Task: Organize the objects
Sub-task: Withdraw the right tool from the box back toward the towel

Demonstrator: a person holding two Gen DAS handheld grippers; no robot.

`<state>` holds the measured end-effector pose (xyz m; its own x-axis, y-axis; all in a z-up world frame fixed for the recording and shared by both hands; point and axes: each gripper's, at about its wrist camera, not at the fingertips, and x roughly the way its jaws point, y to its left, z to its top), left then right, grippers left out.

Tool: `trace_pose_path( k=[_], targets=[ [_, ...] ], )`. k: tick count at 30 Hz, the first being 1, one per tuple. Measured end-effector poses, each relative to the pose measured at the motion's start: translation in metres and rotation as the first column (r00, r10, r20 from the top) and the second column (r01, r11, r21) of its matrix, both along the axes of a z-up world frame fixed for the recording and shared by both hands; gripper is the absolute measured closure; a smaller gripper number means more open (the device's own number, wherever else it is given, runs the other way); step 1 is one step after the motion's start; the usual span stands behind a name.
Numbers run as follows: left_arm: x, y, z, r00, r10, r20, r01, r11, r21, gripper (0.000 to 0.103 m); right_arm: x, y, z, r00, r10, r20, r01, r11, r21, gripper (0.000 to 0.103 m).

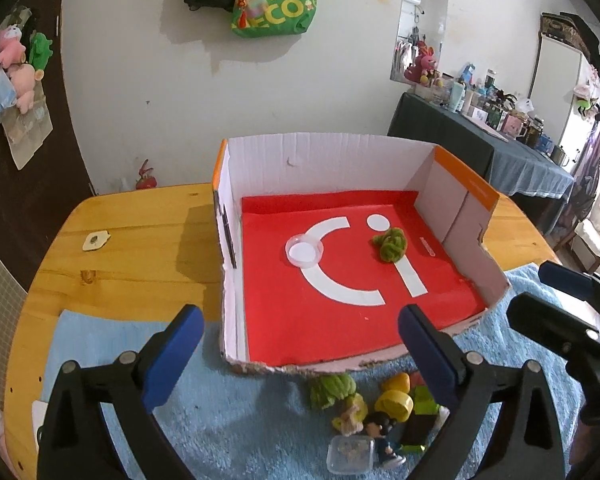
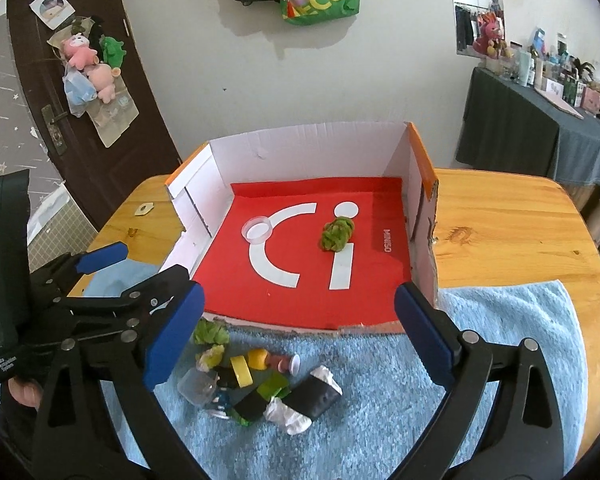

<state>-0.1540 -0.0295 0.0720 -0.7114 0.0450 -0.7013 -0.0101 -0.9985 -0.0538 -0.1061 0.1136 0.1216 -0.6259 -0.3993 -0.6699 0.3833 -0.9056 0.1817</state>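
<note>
Two grippers — left gripper (image 1: 300, 340), right gripper (image 2: 298, 312) — jaws spread wide, empty, small objects (image 2: 256, 376) on blue towel (image 2: 480, 360) below.

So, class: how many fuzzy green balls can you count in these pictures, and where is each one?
2. One fuzzy green ball lies inside the box on the red floor, by the white "i". The second ball sits on the blue towel, just outside the box's front edge. The pile may hide more.

Green yarn ball (image 1: 390, 245) and clear lid (image 1: 305, 251) inside red-floored box (image 1: 324, 152)
</note>
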Motion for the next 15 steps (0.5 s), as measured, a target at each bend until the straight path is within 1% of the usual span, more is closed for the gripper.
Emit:
trace_pose_path(
  k=[6, 15],
  targets=[
    [0.007, 0.001, -0.002, 1.000, -0.001, 0.001, 0.001, 1.000, 0.004, 0.004, 0.010, 0.003, -0.006, 1.000, -0.004, 0.003, 0.004, 1.000, 0.004, 0.006],
    [0.026, 0.005, -0.013, 1.000, -0.001, 0.016, 0.001, 1.000, 0.012, 0.004, 0.022, 0.007, -0.018, 1.000, -0.008, 0.010, 0.008, 1.000, 0.023, 0.006]
  ],
)
